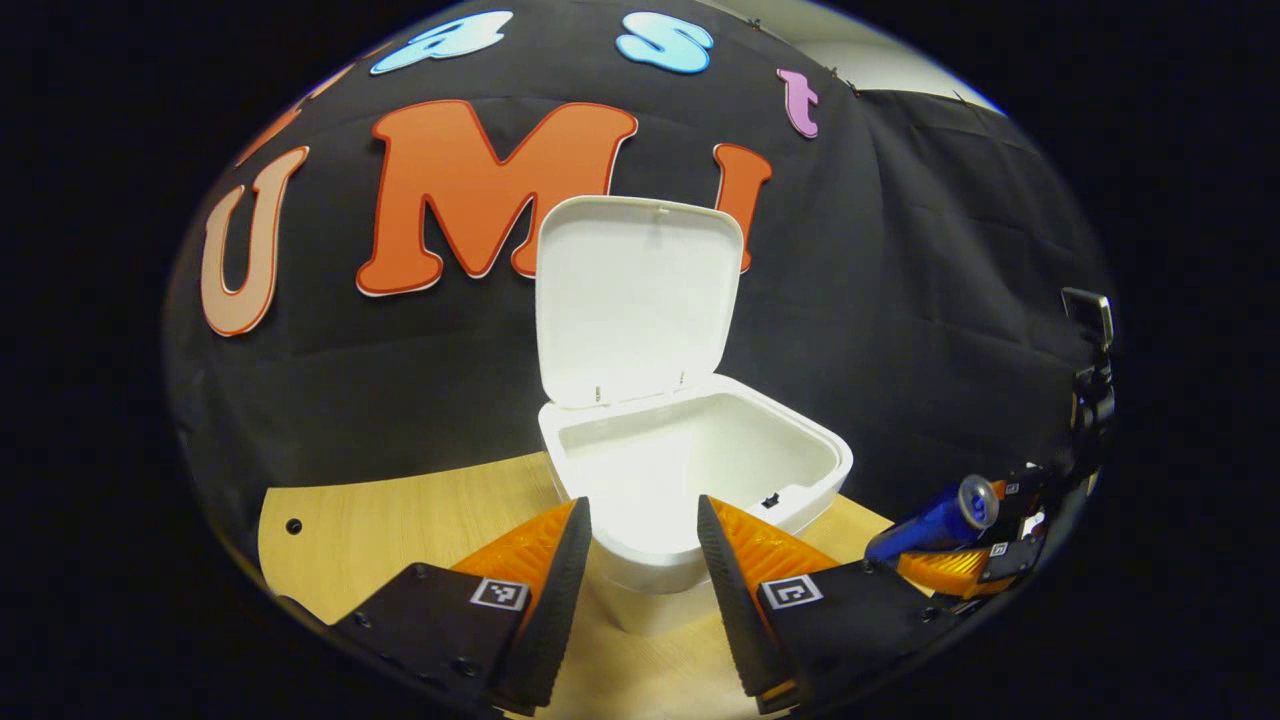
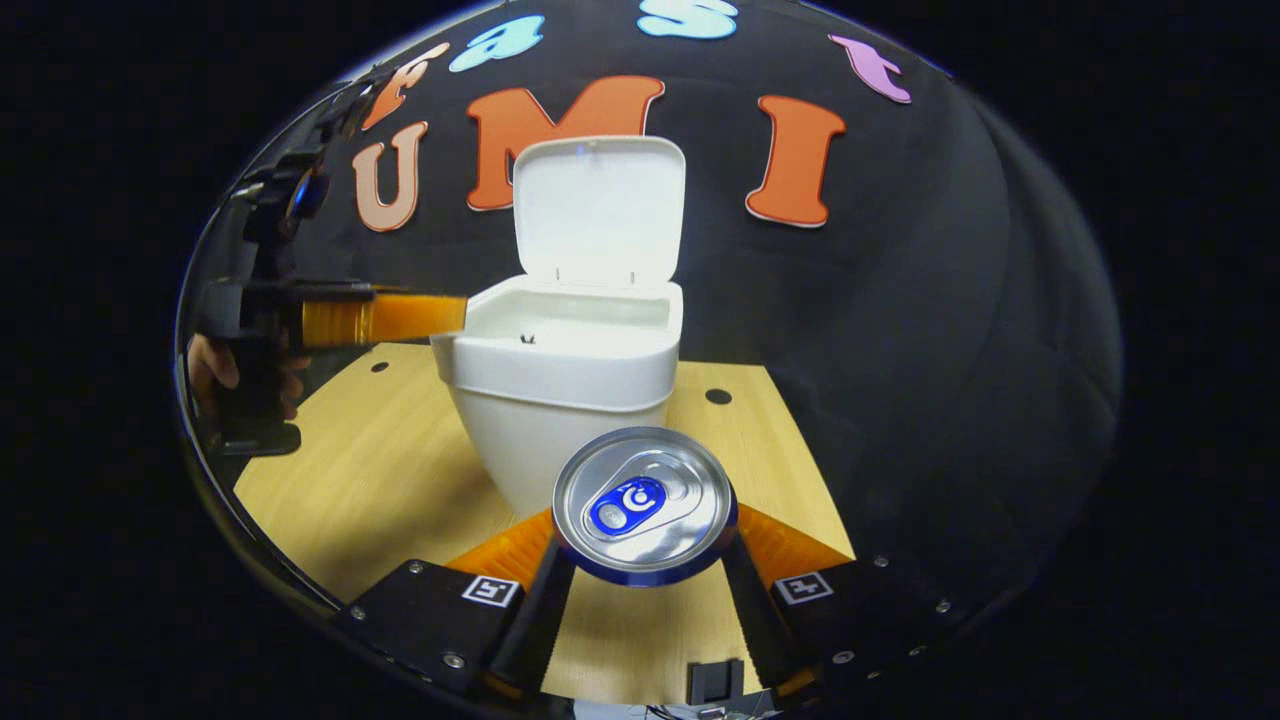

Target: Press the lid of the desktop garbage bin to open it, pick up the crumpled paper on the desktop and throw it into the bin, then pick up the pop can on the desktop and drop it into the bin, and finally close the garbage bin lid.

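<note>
right gripper (image 2: 645,560) clamps can (image 2: 645,505) above the table (image 2: 350,480), before the bin (image 2: 560,370) | can's length along fingers, top toward camera | bin lid (image 2: 598,205) upright | left gripper (image 1: 640,560) spread, empty, at the bin's rim

You are holding your left gripper (image 1: 640,560) level with its fingers (image 1: 555,590) parted and nothing between them, while your right gripper (image 2: 645,560) is closing both fingers on something.

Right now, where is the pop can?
The pop can is held between the right gripper's fingers, in front of the open bin and above the table. In the left gripper view it sits at far right.
</note>
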